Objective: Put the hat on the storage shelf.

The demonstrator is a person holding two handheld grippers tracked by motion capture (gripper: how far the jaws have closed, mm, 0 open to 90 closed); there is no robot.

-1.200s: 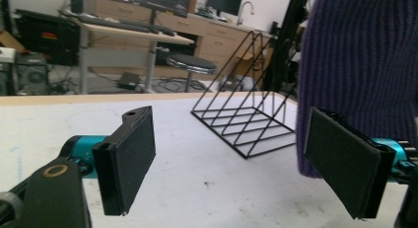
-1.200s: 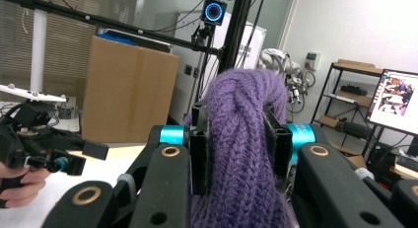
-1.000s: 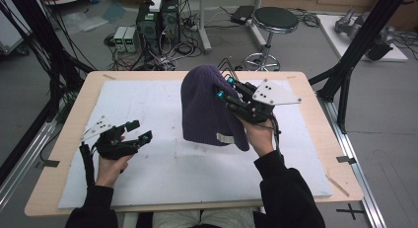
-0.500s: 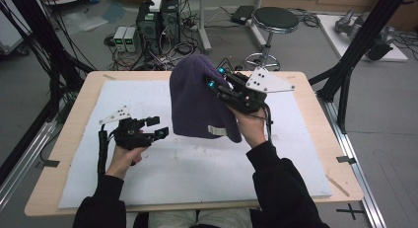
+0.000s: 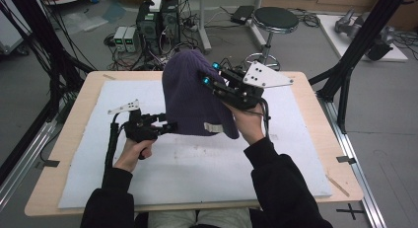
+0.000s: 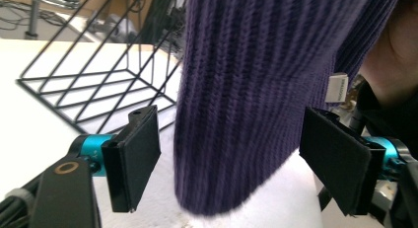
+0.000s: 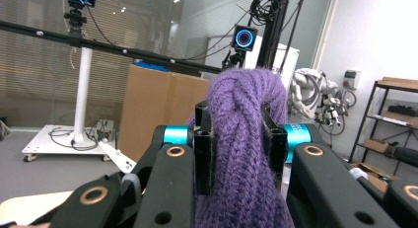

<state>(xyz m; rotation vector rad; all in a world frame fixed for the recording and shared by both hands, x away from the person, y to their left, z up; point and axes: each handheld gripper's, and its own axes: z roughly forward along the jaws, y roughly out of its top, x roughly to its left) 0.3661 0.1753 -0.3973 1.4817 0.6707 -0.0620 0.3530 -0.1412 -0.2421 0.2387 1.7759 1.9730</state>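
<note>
From the high view I see the purple knit hat (image 5: 197,97) hanging above the white mat (image 5: 197,169) that covers the worktop (image 5: 79,114). It is held up near its crown by my right gripper (image 5: 211,74), which comes in from the right with its grey plate on top. The hat's open brim hangs down, a small pale label (image 5: 212,127) showing near its lower edge. My left gripper (image 5: 170,127) sits low at the left, its fingers pointing toward the hat's lower left edge and right up against it. Behind the worktop stand a round stool (image 5: 278,20) and some equipment boxes (image 5: 157,18) on the floor.

In the left gripper view the two black fingers (image 6: 135,159) are spread wide. They have just closed a little, and the hat's ribbed lower part (image 6: 246,114) hangs between them — neither pad presses on the knit. The brim's bottom edge reaches down to the white mat. A black wire rack (image 6: 93,85) stands on the mat behind, to the left, and the label (image 6: 337,87) shows at the hat's right edge.

In the right gripper view the fingers (image 7: 203,149) are pinching a bunched fold of the purple knit (image 7: 244,139) — the wool bulges up over the pads and fills the narrow gap between them. Beyond it I see a cardboard box (image 7: 162,104) and a shelf (image 7: 389,124) at the right.
</note>
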